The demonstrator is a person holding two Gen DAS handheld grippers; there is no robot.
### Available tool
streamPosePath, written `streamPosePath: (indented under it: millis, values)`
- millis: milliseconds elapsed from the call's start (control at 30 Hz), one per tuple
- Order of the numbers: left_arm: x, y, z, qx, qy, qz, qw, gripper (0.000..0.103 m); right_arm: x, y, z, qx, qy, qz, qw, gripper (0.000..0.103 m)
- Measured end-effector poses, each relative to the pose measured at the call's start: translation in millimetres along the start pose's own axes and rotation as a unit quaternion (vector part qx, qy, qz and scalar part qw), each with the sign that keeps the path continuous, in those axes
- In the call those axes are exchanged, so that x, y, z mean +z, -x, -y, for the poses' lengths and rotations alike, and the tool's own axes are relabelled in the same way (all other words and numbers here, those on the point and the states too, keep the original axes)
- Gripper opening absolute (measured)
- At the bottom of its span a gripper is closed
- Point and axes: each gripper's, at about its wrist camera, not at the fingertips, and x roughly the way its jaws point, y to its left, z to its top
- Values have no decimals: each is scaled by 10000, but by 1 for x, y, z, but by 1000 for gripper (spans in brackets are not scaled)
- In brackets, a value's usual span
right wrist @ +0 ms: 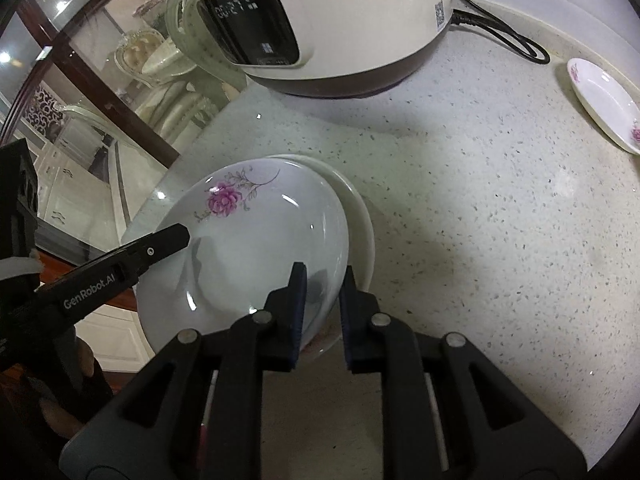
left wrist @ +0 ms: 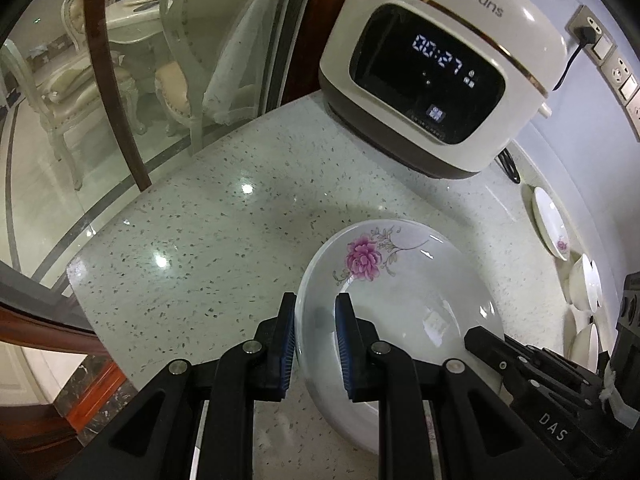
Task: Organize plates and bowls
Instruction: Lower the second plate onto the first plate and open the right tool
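Note:
A white plate with a pink flower (left wrist: pixel 404 296) is held above the speckled counter, over a second white plate (right wrist: pixel 358 208) lying under it. My left gripper (left wrist: pixel 316 320) is shut on the flowered plate's left rim. My right gripper (right wrist: pixel 323 292) is shut on its right rim (right wrist: pixel 260 240). In the left wrist view the right gripper's finger (left wrist: pixel 492 344) shows on the plate's far side; in the right wrist view the left gripper's finger (right wrist: pixel 160 244) shows at the plate's left edge.
A white rice cooker (left wrist: pixel 436 80) stands at the back with its cord (right wrist: pixel 504 36) trailing right. Another flowered plate (right wrist: pixel 608 108) lies at the right by the wall, with white bowls (left wrist: pixel 584 284) nearby. The counter edge (left wrist: pixel 76 280) and a glass partition are at the left.

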Motion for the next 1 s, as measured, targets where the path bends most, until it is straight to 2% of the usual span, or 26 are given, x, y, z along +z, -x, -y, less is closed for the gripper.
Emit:
streamPosePath:
  millis: [133, 267, 433, 533, 633, 667, 733, 833, 900, 967, 1000]
  values:
    - [1, -5, 3, 67, -112, -47, 9999, 19, 1, 0, -1, -66, 93, 4, 9999, 23]
    - [5, -6, 3, 122, -163, 0, 9998, 20, 1, -1, -11, -239, 446, -29, 9987, 29]
    - [6, -8, 3, 100, -161, -8, 9998, 23, 2, -1, -15, -334, 634, -32, 9974, 32]
    - [6, -8, 5, 132, -205, 21, 9997, 23, 3, -2, -18, -352, 733, -36, 9967, 41]
    - [8, -10, 5, 222, -258, 22, 9994, 24, 3, -2, -26, -625, 980, -46, 9932, 56]
    - [7, -12, 5, 285, -281, 14, 9992, 25, 3, -4, -27, -761, 1059, -70, 9914, 56]
    - [8, -13, 4, 277, -280, -12, 9992, 30, 2, -6, -25, -819, 1068, -115, 9908, 57]
    - [10, -14, 3, 396, -258, 3, 9989, 32, 4, -4, -21, -784, 1002, -57, 9919, 57]
    - [13, -7, 0, 527, -172, 190, 9983, 34, 7, 2, -18, -825, 935, 99, 9921, 59]
    - [16, 5, -1, 570, -78, 485, 9972, 44, 10, 11, -11, -857, 750, 308, 9930, 68]
    - [17, 9, 0, 523, -57, 571, 9970, 53, 11, 16, -5, -852, 603, 411, 9937, 70]
